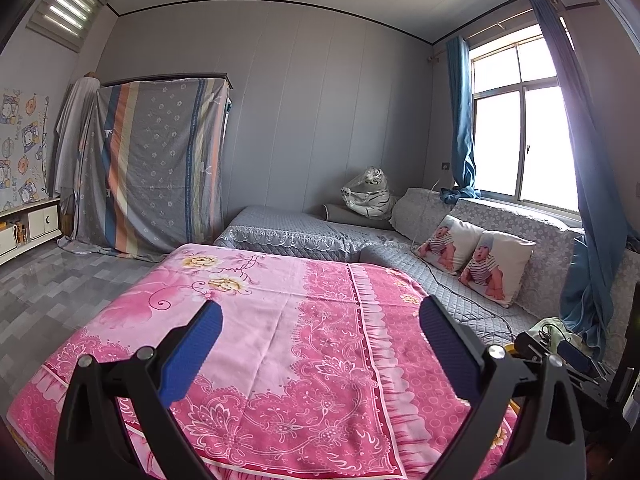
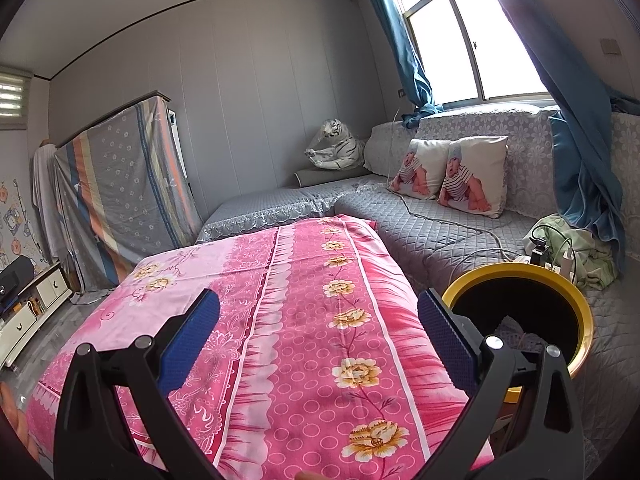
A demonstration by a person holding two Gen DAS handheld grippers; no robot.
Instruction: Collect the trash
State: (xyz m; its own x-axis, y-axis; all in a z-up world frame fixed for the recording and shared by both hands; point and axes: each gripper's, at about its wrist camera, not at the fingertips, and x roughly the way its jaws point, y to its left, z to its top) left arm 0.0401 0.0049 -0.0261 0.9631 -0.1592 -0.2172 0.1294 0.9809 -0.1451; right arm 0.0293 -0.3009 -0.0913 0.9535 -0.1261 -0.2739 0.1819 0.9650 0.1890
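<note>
Far left, a low cabinet [image 1: 32, 224] stands against the wall, and beside it a wardrobe draped in a striped sheet [image 1: 156, 164], probably covered to keep dust off.

In the near middle, a worktop under a pink floral cloth [image 1: 304, 340] fills both views, and its surface looks bare: no scrap, wrapper or other rubbish shows on it.

The left tool [image 1: 320, 352] hangs over the near edge of the cloth with its blue pads spread wide and nothing between them. The right tool [image 2: 320, 348] is held the same way, splayed and empty. That looks like a resting or searching pose rather than a reach.

To the right, a grey quilted sofa [image 2: 432, 236] carries two printed cushions [image 2: 448, 172], with a plush tiger [image 2: 336, 148] at its far end.

Near right, a black bin with a yellow rim [image 2: 520, 270] sits just beside the worktop's right edge, close to the right tool, likely so dropped rubbish has a short path. Something pale lies inside it; I cannot tell what. Beyond it lie a power strip and cables [image 2: 552, 260].
</note>
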